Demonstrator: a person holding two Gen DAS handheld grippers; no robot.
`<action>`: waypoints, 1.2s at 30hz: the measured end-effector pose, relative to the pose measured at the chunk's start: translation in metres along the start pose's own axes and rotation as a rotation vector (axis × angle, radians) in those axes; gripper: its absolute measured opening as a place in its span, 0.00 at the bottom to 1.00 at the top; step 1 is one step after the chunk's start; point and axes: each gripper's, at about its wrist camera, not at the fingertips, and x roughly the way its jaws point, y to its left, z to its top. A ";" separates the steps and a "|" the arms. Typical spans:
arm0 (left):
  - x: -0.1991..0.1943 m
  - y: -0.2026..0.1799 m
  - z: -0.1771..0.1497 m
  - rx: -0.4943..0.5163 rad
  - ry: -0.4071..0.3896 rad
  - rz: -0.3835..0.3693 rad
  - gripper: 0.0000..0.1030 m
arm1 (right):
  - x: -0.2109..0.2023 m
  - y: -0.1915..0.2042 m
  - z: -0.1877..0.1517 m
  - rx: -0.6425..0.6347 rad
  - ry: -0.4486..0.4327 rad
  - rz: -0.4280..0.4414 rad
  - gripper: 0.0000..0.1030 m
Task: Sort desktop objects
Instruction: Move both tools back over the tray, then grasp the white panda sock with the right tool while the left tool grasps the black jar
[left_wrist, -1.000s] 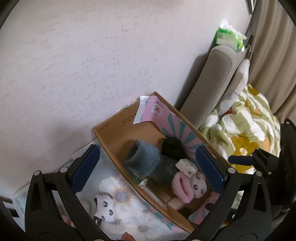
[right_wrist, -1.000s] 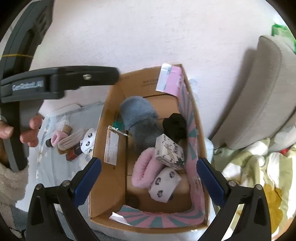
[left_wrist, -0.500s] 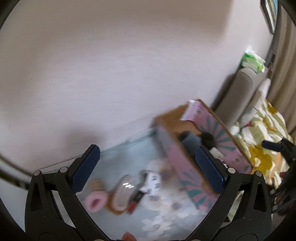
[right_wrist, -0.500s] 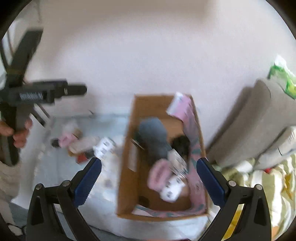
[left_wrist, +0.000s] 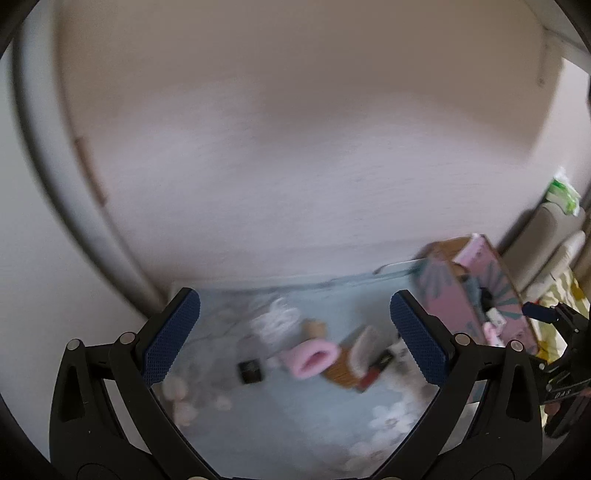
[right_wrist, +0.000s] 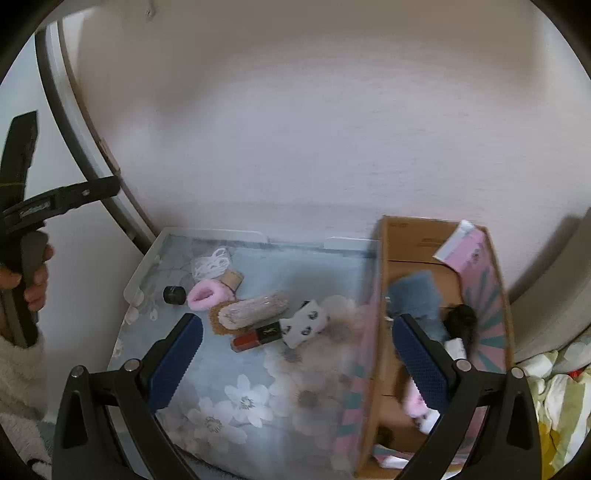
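Note:
On the floral blue tabletop (right_wrist: 236, 398) lie a pink fluffy scrunchie (right_wrist: 206, 295), a small black cap (right_wrist: 174, 294), a brush with a brown base (right_wrist: 248, 312), a red lipstick (right_wrist: 258, 334), a white patterned sock (right_wrist: 305, 322), a cork (right_wrist: 232, 279) and a white hair tie (right_wrist: 212, 263). The cardboard box (right_wrist: 417, 243) at the right holds a grey fluffy item (right_wrist: 417, 295), a black item (right_wrist: 461, 318) and pink items. My right gripper (right_wrist: 297, 360) is open and empty above the table. My left gripper (left_wrist: 293, 339) is open and empty, with the scrunchie (left_wrist: 309, 359) blurred below it.
A pale wall stands behind the table. A round mirror frame (right_wrist: 74, 122) leans at the left. A grey cushion (left_wrist: 543, 240) and a yellow-green blanket (right_wrist: 554, 391) lie to the right. The left gripper's body and the hand holding it (right_wrist: 26, 236) show at the left edge of the right wrist view.
Both grippers have pulled back and swung left, away from the box, so the loose items on the tabletop now sit between the fingers. Both stay open and empty.

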 end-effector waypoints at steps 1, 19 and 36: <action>0.000 0.007 -0.005 -0.014 -0.001 0.008 1.00 | 0.005 0.005 0.000 -0.002 -0.001 0.001 0.99; 0.110 0.043 -0.129 -0.156 0.043 0.192 0.98 | 0.101 0.012 -0.037 0.361 -0.037 -0.171 0.78; 0.169 0.058 -0.150 -0.197 0.098 0.173 0.83 | 0.163 -0.003 -0.053 0.554 -0.054 -0.242 0.72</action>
